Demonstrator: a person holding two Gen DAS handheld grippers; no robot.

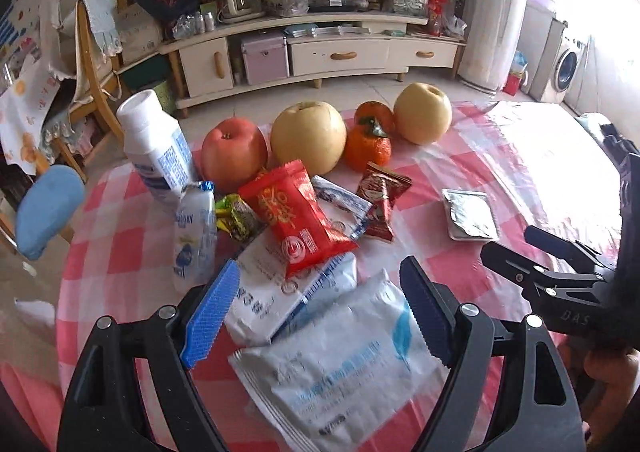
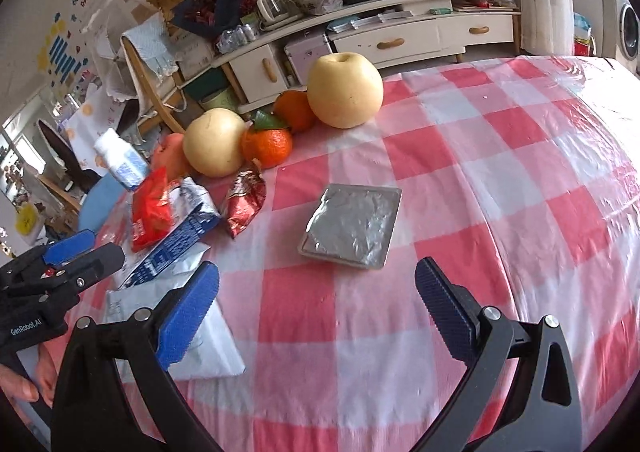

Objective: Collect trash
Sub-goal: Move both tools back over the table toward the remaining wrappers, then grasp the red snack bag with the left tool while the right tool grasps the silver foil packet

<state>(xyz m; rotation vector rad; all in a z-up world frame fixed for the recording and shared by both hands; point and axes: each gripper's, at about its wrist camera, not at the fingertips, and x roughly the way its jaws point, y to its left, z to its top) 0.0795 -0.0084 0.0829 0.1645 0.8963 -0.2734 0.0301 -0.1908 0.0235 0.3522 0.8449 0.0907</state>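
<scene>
My left gripper (image 1: 320, 266) is open above a pile of wrappers on the pink checked tablecloth (image 1: 440, 260). Between and under its blue pads lie a large white packet (image 1: 344, 364) and a second white wrapper (image 1: 272, 292); the pads do not touch them. Just beyond are a red snack packet (image 1: 296, 215), a dark red wrapper (image 1: 382, 199) and a small plastic bottle (image 1: 196, 228). My right gripper (image 2: 316, 268) is open with nothing between its fingers. A foil-lidded tray (image 2: 352, 228) lies flat just past its tips.
A red apple (image 1: 234, 151), two pale pears (image 1: 308, 135) and two oranges (image 1: 368, 145) sit at the table's far edge, beside a tilted white bottle (image 1: 154, 143). A blue stool (image 1: 44, 207) stands off the left edge. A hand (image 2: 20, 384) holds the left gripper.
</scene>
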